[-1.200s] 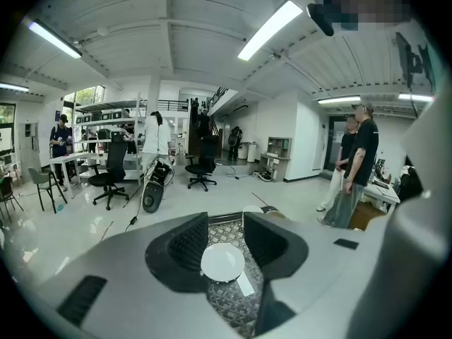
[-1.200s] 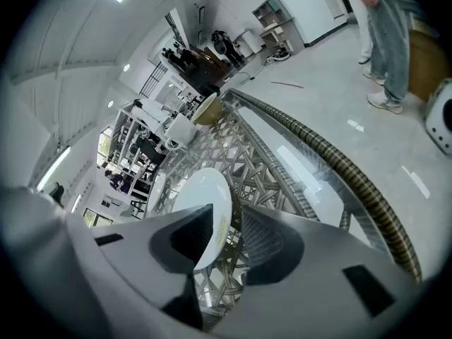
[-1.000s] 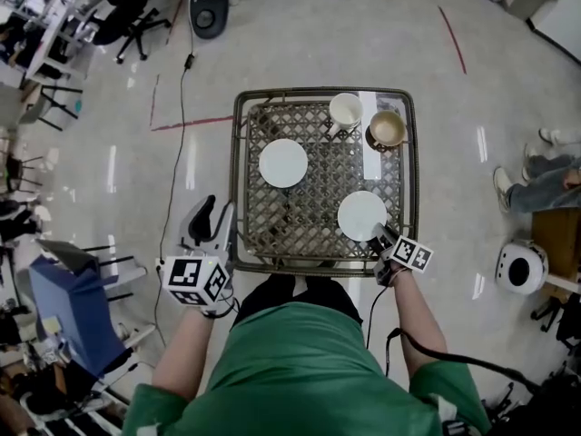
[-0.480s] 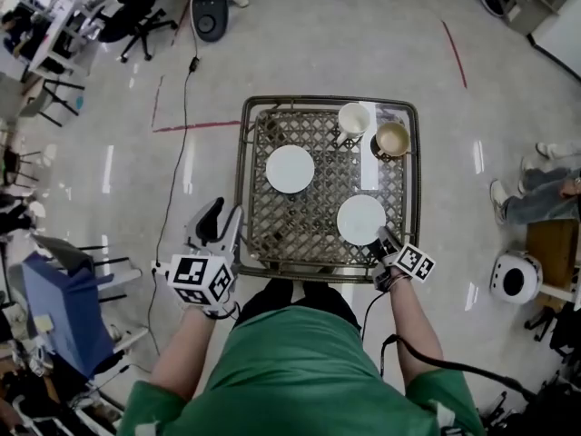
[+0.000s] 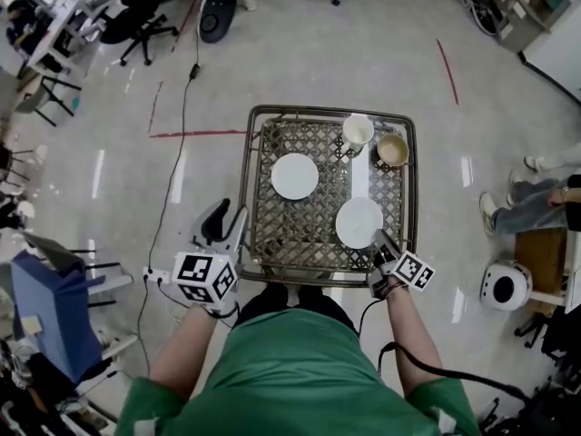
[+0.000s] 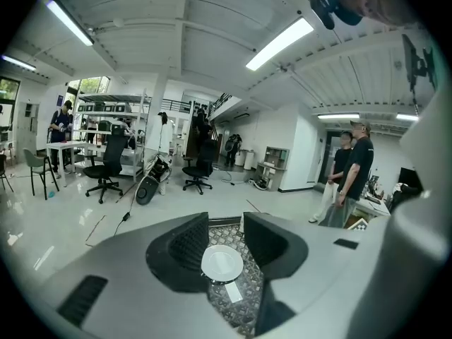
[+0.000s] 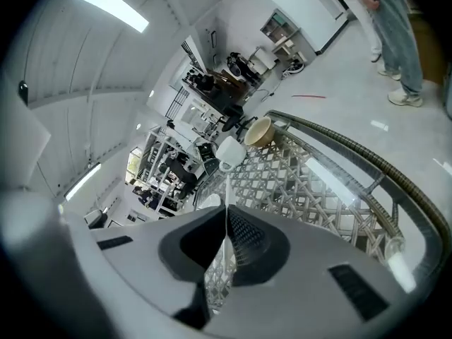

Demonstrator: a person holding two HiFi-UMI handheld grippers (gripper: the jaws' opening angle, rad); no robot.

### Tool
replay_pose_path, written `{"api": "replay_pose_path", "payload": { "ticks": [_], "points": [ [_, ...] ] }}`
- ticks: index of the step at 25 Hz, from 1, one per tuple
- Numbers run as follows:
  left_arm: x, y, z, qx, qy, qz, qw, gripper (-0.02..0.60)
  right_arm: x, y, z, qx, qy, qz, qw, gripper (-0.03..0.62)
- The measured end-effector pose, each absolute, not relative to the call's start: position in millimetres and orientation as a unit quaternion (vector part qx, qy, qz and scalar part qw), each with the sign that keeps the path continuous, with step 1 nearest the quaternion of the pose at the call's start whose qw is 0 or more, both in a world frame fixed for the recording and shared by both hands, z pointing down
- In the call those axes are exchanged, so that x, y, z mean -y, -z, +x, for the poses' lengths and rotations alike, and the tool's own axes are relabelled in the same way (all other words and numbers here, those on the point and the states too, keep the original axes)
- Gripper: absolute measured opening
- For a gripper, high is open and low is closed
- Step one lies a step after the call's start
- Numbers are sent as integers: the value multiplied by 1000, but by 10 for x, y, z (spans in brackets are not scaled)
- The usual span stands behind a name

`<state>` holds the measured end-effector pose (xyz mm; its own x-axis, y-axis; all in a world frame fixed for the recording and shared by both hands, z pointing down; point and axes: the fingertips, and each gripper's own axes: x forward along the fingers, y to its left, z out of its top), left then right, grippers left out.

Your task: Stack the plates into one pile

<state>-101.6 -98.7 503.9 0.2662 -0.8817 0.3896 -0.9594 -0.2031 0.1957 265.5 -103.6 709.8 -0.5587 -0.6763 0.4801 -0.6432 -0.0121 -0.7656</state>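
While the head view is showing the right gripper (image 5: 377, 240) clamping the near plate (image 5: 359, 221) by its edge at the near-right corner of the lattice table (image 5: 246, 198), the left gripper (image 5: 229, 223) is hanging open over the floor (image 5: 136, 171) beside the left rim. The left gripper view is framing the far plate (image 6: 222, 262) beyond parted jaws. The right gripper view is showing the near plate edge-on between just-closed jaws.

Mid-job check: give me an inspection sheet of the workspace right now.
Surface: lattice-top table, metal rim.
Job's things: far plate flat on the lattice; near plate gripped at its rim.
Clutter: white mug, tan cup at the far right corner.
Grippers: left hand-held gripper open, empty, beside the table's left edge; right hand-held gripper just closed on near plate.
Cables: black cable on floor, left of table.
Surroundings: office chairs, a bystander's legs at right.
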Motion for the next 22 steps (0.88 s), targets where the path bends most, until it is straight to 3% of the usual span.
{"api": "replay_pose_path", "payload": {
  "ticks": [22],
  "points": [
    [698,-5166,-2079,657,-93,714,221,166,2037,-6973,1233,-750,537,-386,24,29]
  ]
}}
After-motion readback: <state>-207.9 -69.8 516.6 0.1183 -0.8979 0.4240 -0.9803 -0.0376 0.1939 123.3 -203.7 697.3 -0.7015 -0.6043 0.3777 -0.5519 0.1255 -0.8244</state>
